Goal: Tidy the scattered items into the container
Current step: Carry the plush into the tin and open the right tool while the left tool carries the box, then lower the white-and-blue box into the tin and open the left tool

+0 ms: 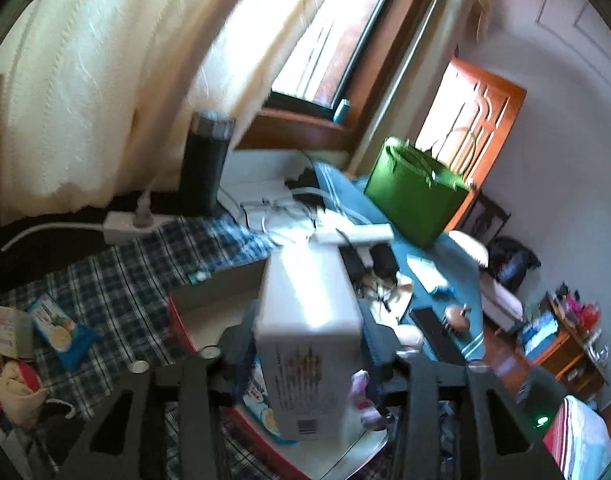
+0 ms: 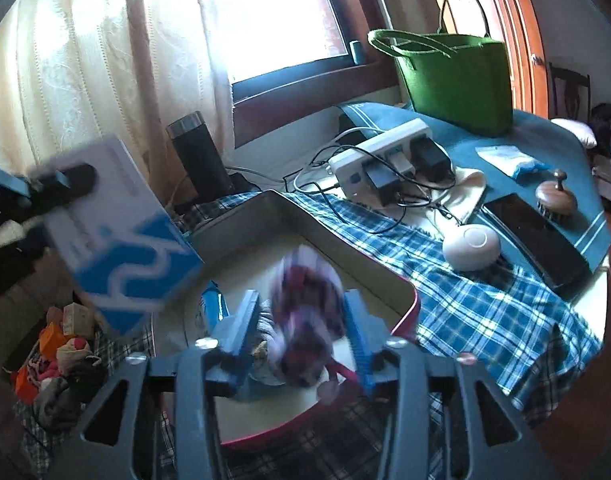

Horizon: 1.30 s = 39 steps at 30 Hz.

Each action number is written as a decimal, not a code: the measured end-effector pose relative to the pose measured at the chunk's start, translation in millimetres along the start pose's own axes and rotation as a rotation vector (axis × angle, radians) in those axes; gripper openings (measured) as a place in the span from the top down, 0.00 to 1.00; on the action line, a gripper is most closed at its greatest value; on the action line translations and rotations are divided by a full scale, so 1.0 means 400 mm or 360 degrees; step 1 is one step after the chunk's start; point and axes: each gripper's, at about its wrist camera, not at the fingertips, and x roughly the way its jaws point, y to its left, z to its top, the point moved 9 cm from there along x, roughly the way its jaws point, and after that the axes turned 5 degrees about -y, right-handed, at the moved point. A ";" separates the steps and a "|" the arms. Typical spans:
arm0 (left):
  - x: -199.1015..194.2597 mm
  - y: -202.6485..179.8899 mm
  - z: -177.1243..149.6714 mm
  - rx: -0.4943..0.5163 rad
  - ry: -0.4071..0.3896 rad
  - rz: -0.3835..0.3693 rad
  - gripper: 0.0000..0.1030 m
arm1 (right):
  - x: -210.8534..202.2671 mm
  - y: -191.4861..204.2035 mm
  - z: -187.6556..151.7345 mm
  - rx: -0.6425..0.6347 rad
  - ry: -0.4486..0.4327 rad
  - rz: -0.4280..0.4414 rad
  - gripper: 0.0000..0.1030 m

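Left claw [image 1: 309,340] clamps a white-and-blue box [image 1: 305,320]; right claw [image 2: 301,320] grips a plaid cloth bundle [image 2: 305,320] (blurry) over the red-rimmed container [image 2: 405,288].

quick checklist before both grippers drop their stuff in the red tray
1. Left gripper grips the white box: ok, a finger on each side.
2. White box over the red tray: ok in the left wrist view, tray below it.
3. Right gripper holds the plaid cloth bundle: ok, though blurred.
4. Bundle over the tray: ok, the pale tray floor shows beneath.
5. Room in the tray: cannot tell fully; a blue packet already lies inside, bare floor beside it.
6. Grippers apart from each other: ok, the box sits left of the bundle.
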 end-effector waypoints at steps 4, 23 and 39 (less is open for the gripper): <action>0.001 0.038 -0.009 -0.0105 -0.0023 0.0046 0.14 | 0.004 -0.012 -0.005 0.0016 0.0004 -0.0004 0.36; -0.097 0.156 -0.038 -0.0268 -0.0042 0.0149 0.14 | -0.055 0.123 -0.040 -0.0154 0.0004 0.0178 0.33; -0.215 0.317 -0.076 -0.0400 -0.0030 0.0269 0.14 | 0.085 0.299 -0.054 -0.0535 0.0167 0.0164 0.31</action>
